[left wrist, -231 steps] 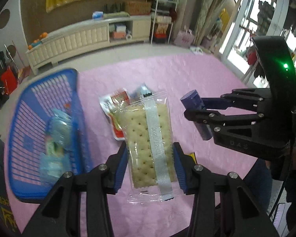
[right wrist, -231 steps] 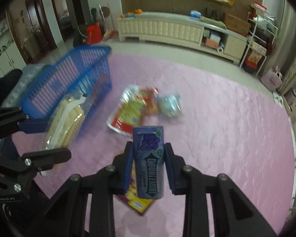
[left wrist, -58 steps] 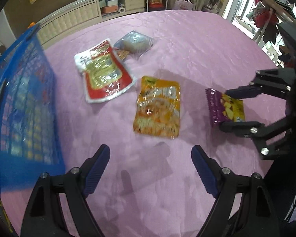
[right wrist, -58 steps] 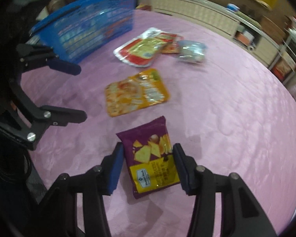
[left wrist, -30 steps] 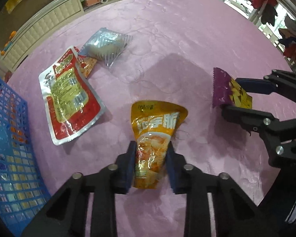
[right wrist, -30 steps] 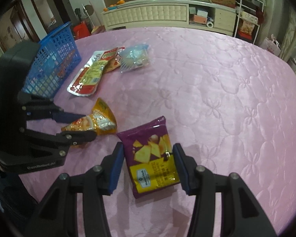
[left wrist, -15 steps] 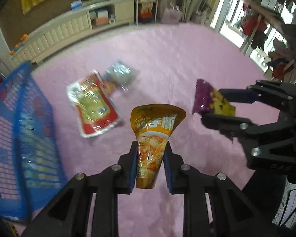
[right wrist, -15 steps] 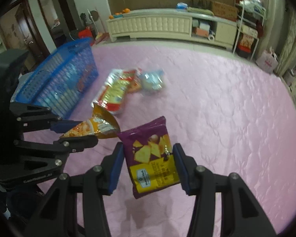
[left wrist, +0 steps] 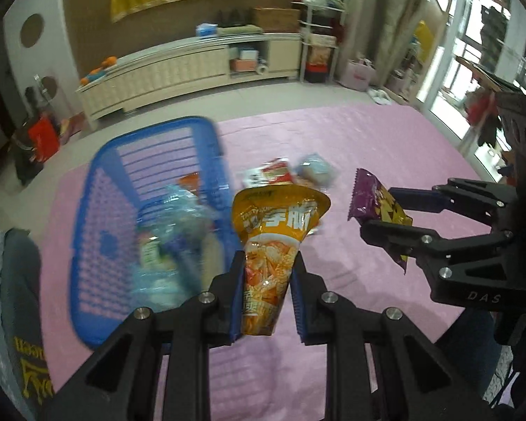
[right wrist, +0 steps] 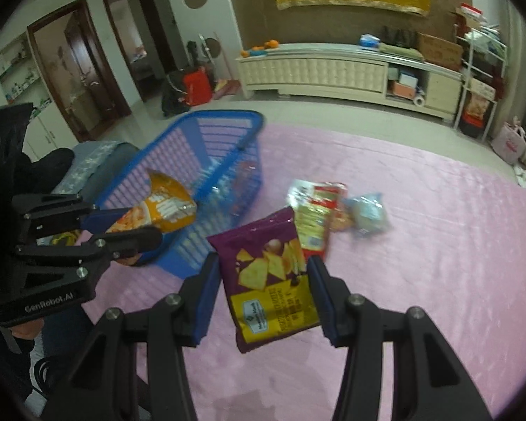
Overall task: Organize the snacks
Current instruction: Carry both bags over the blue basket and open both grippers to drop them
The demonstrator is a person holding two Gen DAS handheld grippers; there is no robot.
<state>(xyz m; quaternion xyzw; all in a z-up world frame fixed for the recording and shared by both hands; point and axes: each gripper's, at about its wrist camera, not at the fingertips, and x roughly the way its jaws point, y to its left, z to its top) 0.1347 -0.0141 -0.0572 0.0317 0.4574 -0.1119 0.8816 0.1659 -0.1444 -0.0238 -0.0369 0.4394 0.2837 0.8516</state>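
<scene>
Orange snack pouch [left wrist: 275, 245] is pinched by the left hand-held gripper [left wrist: 267, 296] beside the blue basket [left wrist: 98, 231], while the right hand-held gripper [right wrist: 263, 298] pinches a purple chip bag [right wrist: 270, 277].

1. The orange snack pouch [left wrist: 272, 245] is glossy plastic film.
2. The purple chip bag [right wrist: 270, 277] has a shiny foil-like finish.
3. At ten o'clock, the blue basket [left wrist: 98, 189] is perforated plastic.
4. The pink cloth [right wrist: 438, 245] looks quilted.

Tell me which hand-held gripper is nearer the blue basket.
Left. The left hand-held gripper, holding the orange pouch, sits beside the blue basket; the right hand-held gripper, holding the purple chip bag, is farther off.
</scene>
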